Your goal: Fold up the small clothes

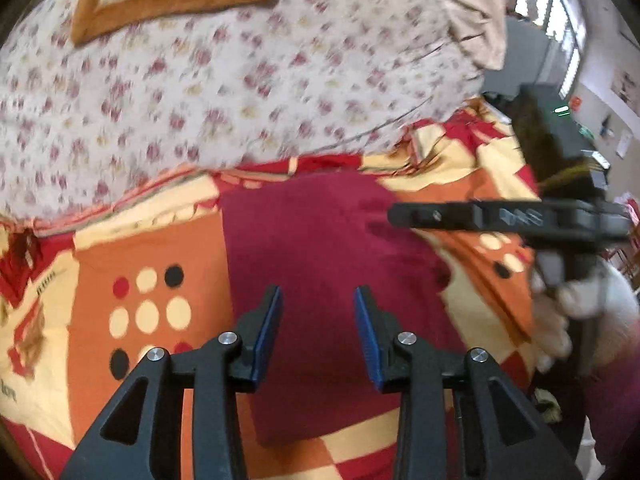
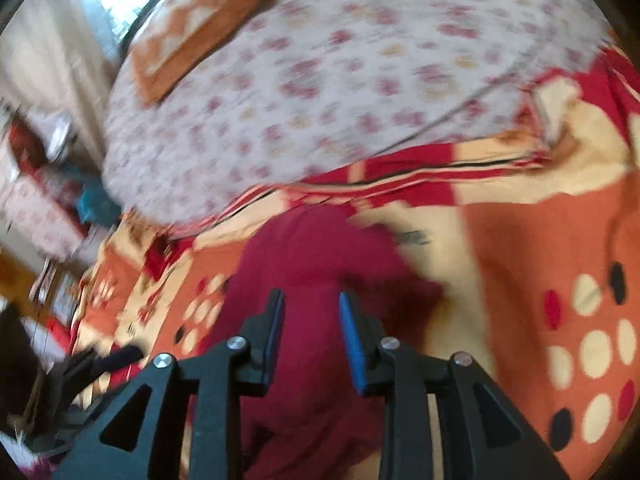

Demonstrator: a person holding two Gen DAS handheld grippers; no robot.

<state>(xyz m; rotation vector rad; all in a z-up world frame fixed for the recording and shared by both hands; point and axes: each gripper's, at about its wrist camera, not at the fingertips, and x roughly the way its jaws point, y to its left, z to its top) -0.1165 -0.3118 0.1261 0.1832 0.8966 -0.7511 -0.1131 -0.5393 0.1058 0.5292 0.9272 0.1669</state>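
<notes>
while both views are blurred, the left hand-held gripper (image 1: 319,312) plainly has its blue pads apart with nothing between them, poised over the maroon garment (image 1: 320,240). that garment lies flat as a folded block on the orange, cream and red patterned blanket (image 1: 132,264) spread over the bed. the right hand-held gripper (image 2: 311,320) likewise stands parted and empty above the same cloth. beyond it lie a floral sheet (image 1: 192,92) and an orange-bordered mat (image 1: 176,0). a white-gloved hand (image 1: 592,300) shows at the left view's right edge.
</notes>
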